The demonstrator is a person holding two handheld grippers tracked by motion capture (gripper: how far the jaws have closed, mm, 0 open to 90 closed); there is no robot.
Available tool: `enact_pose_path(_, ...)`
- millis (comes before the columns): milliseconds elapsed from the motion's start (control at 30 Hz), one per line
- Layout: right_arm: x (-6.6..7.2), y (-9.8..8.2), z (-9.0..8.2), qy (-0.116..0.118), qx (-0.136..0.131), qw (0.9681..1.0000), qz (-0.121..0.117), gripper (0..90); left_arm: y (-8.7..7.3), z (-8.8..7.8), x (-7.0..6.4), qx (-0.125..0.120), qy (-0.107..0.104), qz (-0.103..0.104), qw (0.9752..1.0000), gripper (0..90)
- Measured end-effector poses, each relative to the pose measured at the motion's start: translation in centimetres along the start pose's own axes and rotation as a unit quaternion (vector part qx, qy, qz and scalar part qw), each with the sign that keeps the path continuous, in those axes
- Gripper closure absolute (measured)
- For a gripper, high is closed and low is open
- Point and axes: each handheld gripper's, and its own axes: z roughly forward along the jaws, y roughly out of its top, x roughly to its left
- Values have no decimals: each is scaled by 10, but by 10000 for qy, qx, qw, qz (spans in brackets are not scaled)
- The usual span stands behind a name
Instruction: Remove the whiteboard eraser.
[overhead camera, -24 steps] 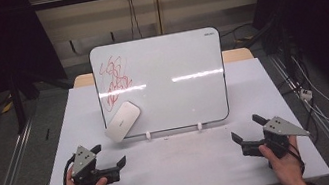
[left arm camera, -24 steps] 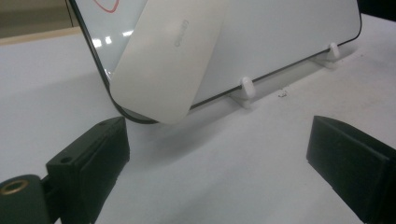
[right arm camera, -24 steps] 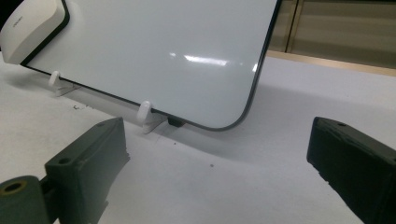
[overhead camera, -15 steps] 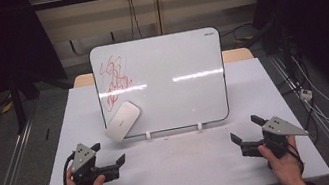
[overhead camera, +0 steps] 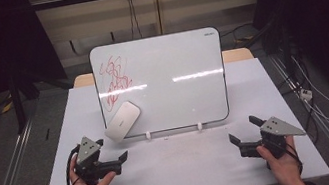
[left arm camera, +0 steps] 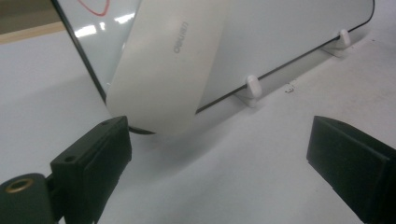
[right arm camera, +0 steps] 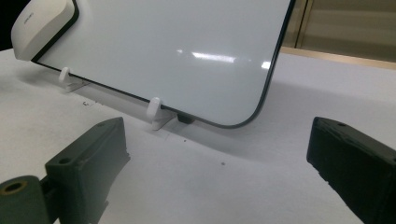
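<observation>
A whiteboard (overhead camera: 171,86) leans upright on two small white feet (overhead camera: 148,135) in the middle of the white table (overhead camera: 180,171). Red scribbles (overhead camera: 115,80) cover its upper left part. A white eraser (overhead camera: 122,121) clings to the board's lower left corner. My left gripper (overhead camera: 111,151) is held low over the table just in front of the eraser, open, with nothing between its jaws. In the left gripper view the eraser (left arm camera: 168,65) lies straight ahead of the open left gripper (left arm camera: 219,149). My right gripper (overhead camera: 243,129) is open near the board's lower right corner (right arm camera: 252,116), also with nothing between its jaws.
A wooden edge (overhead camera: 237,54) shows behind the board. Metal rails (overhead camera: 9,174) run along the floor on both sides of the table. Cables (overhead camera: 313,98) trail on the floor at the right. Dark curtains flank the back.
</observation>
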Motion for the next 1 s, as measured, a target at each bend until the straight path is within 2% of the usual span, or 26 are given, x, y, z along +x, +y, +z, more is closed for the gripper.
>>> enact_pose_path(100, 0, 0, 0, 23, -10, 10000, 6, 49, 2, 1, 2, 140, -20, 52, 9999, 68)
enact_pose_path(167, 0, 0, 1, 20, 2, 10000, -10, 49, 5, 2, 2, 136, 4, 103, 9999, 70)
enact_pose_path(233, 0, 0, 1, 11, 4, 10000, -27, 49, 9, 4, 2, 160, 56, 194, 9997, 68)
enact_pose_path(267, 0, 0, 2, 22, 0, 10000, -30, 49, 15, 8, 2, 166, 155, 289, 9993, 64)
enact_pose_path(333, 0, 0, 2, 38, 8, 10000, -15, 49, 17, 10, 2, 192, 186, 320, 9991, 60)
enact_pose_path(367, 0, 0, 2, 44, 20, 10000, -4, 49, 20, 12, 2, 245, 171, 315, 9991, 62)
enact_pose_path(400, 1, 0, 2, 42, 31, 10000, -2, 49, 25, 16, 0, 326, 235, 401, 9984, 63)
enact_pose_path(700, 4, 1, 4, 53, 42, 10000, -54, 49, 38, 27, 3, 295, 308, 560, 9975, 63)
enact_pose_path(867, 4, 1, 5, 83, 60, 9999, -84, 49, 45, 36, 2, 409, 409, 810, 9950, 73)
enact_pose_path(900, 4, 1, 5, 84, 63, 9999, -77, 49, 46, 37, 2, 405, 413, 796, 9951, 77)
enact_pose_path(1000, 4, 1, 6, 105, 66, 9999, -73, 49, 52, 41, 5, 355, 639, 957, 9927, 83)
